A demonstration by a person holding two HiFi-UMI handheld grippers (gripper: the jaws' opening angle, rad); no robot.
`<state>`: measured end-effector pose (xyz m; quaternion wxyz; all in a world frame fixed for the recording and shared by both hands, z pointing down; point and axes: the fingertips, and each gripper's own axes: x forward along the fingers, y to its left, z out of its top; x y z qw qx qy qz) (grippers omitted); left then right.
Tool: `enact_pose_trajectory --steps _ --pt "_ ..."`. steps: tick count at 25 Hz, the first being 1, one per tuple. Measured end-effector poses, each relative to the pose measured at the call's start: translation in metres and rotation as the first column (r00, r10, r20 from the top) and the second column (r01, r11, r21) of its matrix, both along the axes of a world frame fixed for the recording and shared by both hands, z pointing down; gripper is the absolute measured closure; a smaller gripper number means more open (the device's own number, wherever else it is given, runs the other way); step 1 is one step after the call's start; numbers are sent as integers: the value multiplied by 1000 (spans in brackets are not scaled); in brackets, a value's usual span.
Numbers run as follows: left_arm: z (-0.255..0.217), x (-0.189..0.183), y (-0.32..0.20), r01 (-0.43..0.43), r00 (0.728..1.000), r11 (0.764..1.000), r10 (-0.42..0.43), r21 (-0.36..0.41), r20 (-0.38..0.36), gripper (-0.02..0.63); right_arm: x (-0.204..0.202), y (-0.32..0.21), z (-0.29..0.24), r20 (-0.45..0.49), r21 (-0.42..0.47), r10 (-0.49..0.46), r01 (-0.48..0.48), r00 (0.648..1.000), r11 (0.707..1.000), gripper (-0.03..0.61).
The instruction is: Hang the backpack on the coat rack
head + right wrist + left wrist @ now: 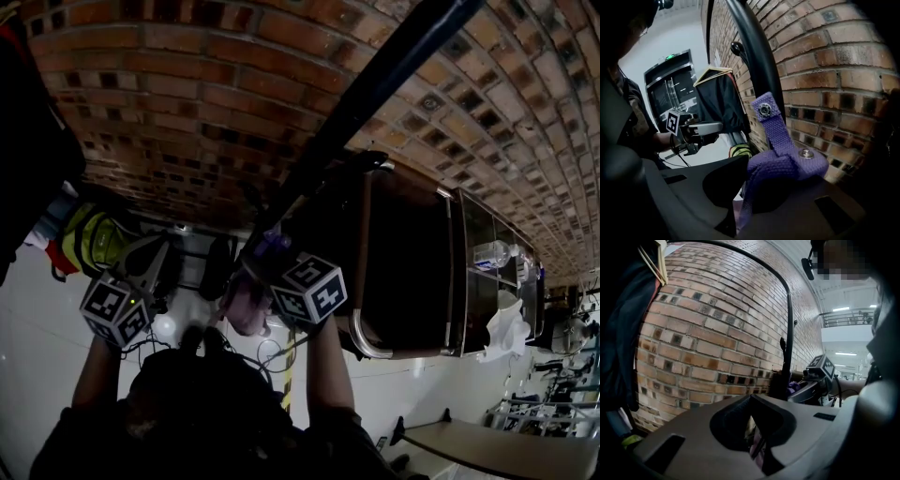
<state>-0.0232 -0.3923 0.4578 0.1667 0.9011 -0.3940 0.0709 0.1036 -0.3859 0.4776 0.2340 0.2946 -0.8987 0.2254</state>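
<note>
The purple strap (pixel 780 140) of the backpack (pixel 246 314) is held pinched in the shut right gripper (pixel 750 185), its length run up toward twelve o'clock, the coat rack (pixel 757 65) pole just behind, a peg (pixel 737 48) awaited at eleven o'clock.

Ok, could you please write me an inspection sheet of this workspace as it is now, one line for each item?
Surface: pale floor; no worktable in use.
Job's things: purple strap with metal snaps, beside the black coat rack pole; pink backpack hangs under it.
Clutter: black garment on a hanger; yellow-green item.
Grippers: left gripper shut on pale pink fabric; right gripper shut on the purple strap.
Cables: thin cable under the left gripper.
Surroundings: brick wall; dark cabinet.
</note>
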Motion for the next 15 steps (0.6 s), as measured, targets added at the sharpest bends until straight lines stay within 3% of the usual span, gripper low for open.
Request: enact_pose_trajectory --steps 8,15 --pt "3 3 13 2 1000 1000 -2 -14 -2 574 6 2 17 -11 -19 41 -41 999 999 561" --pt "4 -7 22 32 999 999 -32 -8 -16 575 15 -3 11 13 31 153 -153 988 988 560"
